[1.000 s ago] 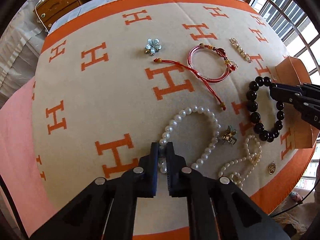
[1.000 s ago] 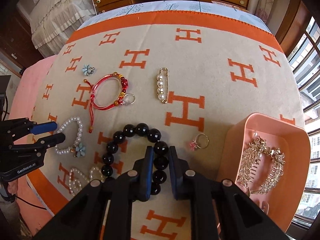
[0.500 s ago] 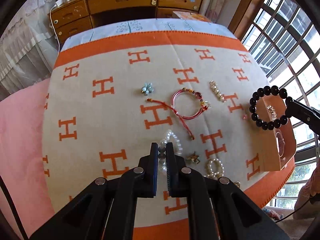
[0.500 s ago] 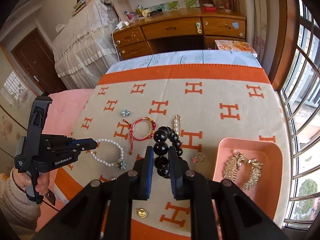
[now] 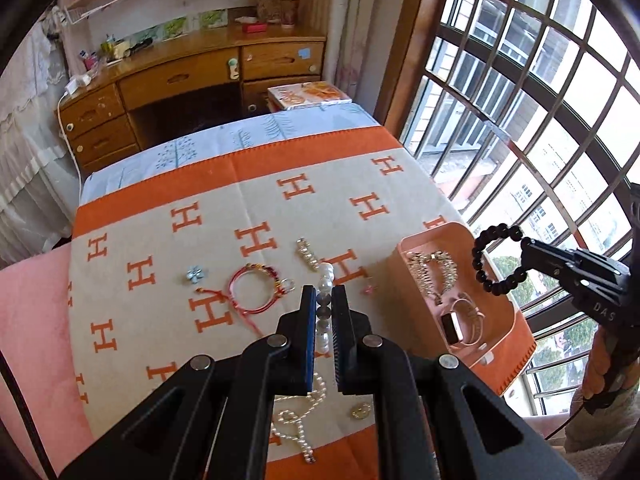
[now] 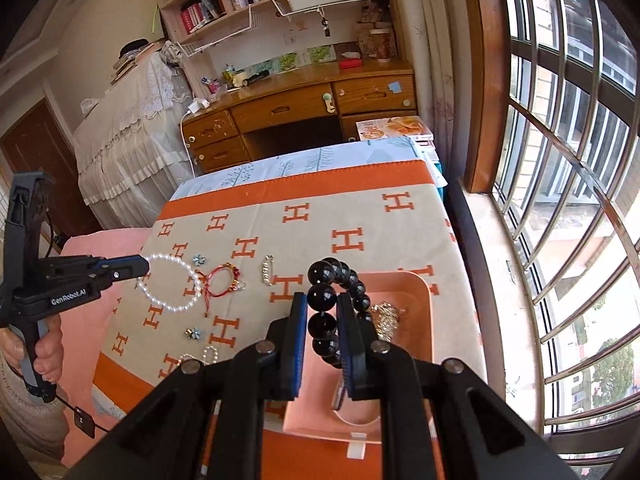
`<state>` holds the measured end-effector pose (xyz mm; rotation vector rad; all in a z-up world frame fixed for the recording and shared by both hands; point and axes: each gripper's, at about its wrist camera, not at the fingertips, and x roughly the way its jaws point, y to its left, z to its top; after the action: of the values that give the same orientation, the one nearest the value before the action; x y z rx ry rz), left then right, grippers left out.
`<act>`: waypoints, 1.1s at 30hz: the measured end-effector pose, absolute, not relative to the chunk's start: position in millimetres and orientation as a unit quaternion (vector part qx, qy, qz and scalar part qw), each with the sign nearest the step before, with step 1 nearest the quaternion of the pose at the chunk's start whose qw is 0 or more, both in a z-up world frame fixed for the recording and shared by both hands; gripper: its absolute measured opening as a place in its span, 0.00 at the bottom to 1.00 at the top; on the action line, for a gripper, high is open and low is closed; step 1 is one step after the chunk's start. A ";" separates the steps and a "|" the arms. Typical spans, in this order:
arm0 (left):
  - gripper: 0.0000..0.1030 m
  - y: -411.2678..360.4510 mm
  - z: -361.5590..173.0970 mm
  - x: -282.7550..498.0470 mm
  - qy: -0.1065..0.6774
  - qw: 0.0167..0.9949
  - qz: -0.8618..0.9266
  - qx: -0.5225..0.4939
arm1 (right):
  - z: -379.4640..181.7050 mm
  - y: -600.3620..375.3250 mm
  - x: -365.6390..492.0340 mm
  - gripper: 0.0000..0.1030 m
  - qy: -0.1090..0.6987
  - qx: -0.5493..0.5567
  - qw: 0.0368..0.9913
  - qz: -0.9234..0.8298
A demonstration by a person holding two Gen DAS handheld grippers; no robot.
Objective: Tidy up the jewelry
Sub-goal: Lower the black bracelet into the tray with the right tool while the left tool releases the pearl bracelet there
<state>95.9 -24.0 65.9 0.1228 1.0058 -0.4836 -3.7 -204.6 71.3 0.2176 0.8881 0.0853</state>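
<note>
My left gripper [image 5: 324, 304] is shut on a white pearl bracelet [image 5: 325, 280] and holds it high above the blanket; it hangs as a ring in the right wrist view [image 6: 170, 282]. My right gripper [image 6: 323, 312] is shut on a black bead bracelet [image 6: 336, 276] held over the pink tray [image 6: 424, 300]; it also shows in the left wrist view [image 5: 494, 258], above the tray [image 5: 404, 248]. The tray holds a gold hair comb [image 5: 434, 270] and a watch [image 5: 460, 322].
On the orange H-pattern blanket [image 5: 160, 240] lie a red cord bracelet [image 5: 254, 288], a blue flower clip [image 5: 195, 273], a pearl pin [image 5: 306, 252], a pearl necklace [image 5: 296, 420] and a gold coin [image 5: 361, 411]. A barred window is at the right, a wooden desk behind.
Both grippers rose well above the blanket with their bracelets. The right gripper moved the black bracelet over the pink tray; the pearl bracelet left the blanket.
</note>
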 end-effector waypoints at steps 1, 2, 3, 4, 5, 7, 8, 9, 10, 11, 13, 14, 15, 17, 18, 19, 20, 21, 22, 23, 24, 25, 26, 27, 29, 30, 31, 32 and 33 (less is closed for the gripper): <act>0.05 -37.5 67.4 95.0 0.475 0.845 -0.239 0.063 | 67.2 -208.7 -4.8 0.14 0.433 0.109 0.894 0.039; 0.05 -49.2 68.8 93.8 0.473 0.843 -0.246 0.069 | 62.9 -212.4 -5.4 0.14 0.437 0.114 0.891 0.039; 0.05 -60.8 69.6 93.0 0.471 0.842 -0.252 0.074 | 58.7 -215.9 -6.3 0.14 0.442 0.120 0.888 0.041; 0.05 -73.2 69.5 92.0 0.470 0.839 -0.261 0.078 | 54.5 -217.1 -8.2 0.14 0.445 0.126 0.885 0.044; 0.05 -83.9 70.2 91.2 0.469 0.837 -0.269 0.081 | 50.2 -217.4 -9.9 0.14 0.449 0.132 0.883 0.049; 0.05 -105.6 71.1 89.4 0.466 0.834 -0.282 0.087 | 44.8 -218.1 -15.7 0.14 0.453 0.144 0.877 0.068; 0.05 -114.7 70.7 88.5 0.465 0.832 -0.288 0.090 | 42.7 -218.1 -18.3 0.14 0.455 0.152 0.874 0.081; 0.05 -123.7 70.2 87.7 0.465 0.830 -0.293 0.093 | 40.1 -218.0 -19.2 0.14 0.456 0.160 0.871 0.092; 0.05 -133.3 69.0 87.0 0.465 0.828 -0.299 0.096 | 37.1 -217.8 -20.2 0.14 0.459 0.167 0.866 0.103; 0.05 -141.2 68.4 85.1 0.466 0.826 -0.303 0.098 | 33.1 -218.4 -20.8 0.14 0.462 0.175 0.862 0.114; 0.05 -155.1 64.8 84.2 0.468 0.822 -0.309 0.102 | 23.2 -219.4 -22.1 0.14 0.467 0.191 0.852 0.138; 0.05 -158.6 62.1 84.1 0.469 0.820 -0.312 0.104 | 18.5 -220.0 -22.4 0.14 0.470 0.201 0.846 0.152; 0.05 -162.8 60.0 83.8 0.471 0.818 -0.314 0.105 | 15.1 -220.4 -22.9 0.14 0.472 0.209 0.841 0.163; 0.05 -169.9 55.9 82.9 0.473 0.815 -0.317 0.110 | 11.7 -221.3 -25.4 0.14 0.465 0.218 0.838 0.182; 0.05 -173.0 54.1 82.8 0.474 0.814 -0.317 0.112 | 11.7 -222.0 -27.1 0.14 0.459 0.219 0.841 0.185; 0.05 -175.1 52.8 82.7 0.475 0.813 -0.318 0.114 | 12.8 -223.3 -28.1 0.14 0.454 0.221 0.842 0.188; 0.05 -176.1 51.8 83.3 0.475 0.812 -0.318 0.115 | 14.0 -224.6 -28.9 0.14 0.449 0.226 0.842 0.194; 0.05 -176.7 51.4 83.7 0.476 0.812 -0.317 0.116 | 16.5 -225.9 -29.4 0.14 0.444 0.230 0.843 0.198; 0.05 -176.4 51.7 84.0 0.476 0.812 -0.318 0.115 | 18.9 -226.9 -30.8 0.14 0.438 0.232 0.845 0.201; 0.05 -176.8 52.0 84.1 0.475 0.813 -0.318 0.115 | 21.5 -227.3 -31.4 0.14 0.432 0.233 0.847 0.205; 0.05 -177.3 52.4 84.5 0.474 0.813 -0.317 0.115 | 23.1 -227.0 -31.6 0.14 0.429 0.233 0.848 0.208; 0.05 -177.6 53.1 84.4 0.473 0.814 -0.317 0.115 | 23.8 -226.1 -31.2 0.14 0.430 0.231 0.848 0.208; 0.05 -178.0 53.0 84.1 0.472 0.814 -0.317 0.116 | 22.7 -225.5 -30.4 0.14 0.432 0.229 0.848 0.206; 0.05 -178.5 52.7 83.8 0.473 0.814 -0.318 0.117 | 19.8 -225.4 -29.0 0.14 0.437 0.228 0.846 0.202; 0.05 -180.3 50.8 82.8 0.474 0.812 -0.319 0.120 | 9.8 -226.9 -24.5 0.14 0.458 0.221 0.843 0.175; 0.05 -181.5 49.5 82.4 0.475 0.810 -0.320 0.122 | 4.5 -228.6 -21.7 0.14 0.469 0.219 0.841 0.160; 0.05 -182.7 47.8 82.3 0.476 0.809 -0.321 0.123 | -1.8 -231.9 -18.3 0.14 0.481 0.218 0.837 0.142; 0.05 -183.8 46.6 81.8 0.477 0.808 -0.323 0.124 | -8.2 -235.9 -16.1 0.14 0.492 0.215 0.835 0.122; 0.05 -185.3 45.5 81.5 0.478 0.807 -0.324 0.125 | -13.8 -240.0 -15.3 0.15 0.501 0.215 0.832 0.104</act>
<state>81.5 -185.3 45.5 0.2673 1.0234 -0.6941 -15.3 -240.0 -13.8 0.4560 1.0618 0.2204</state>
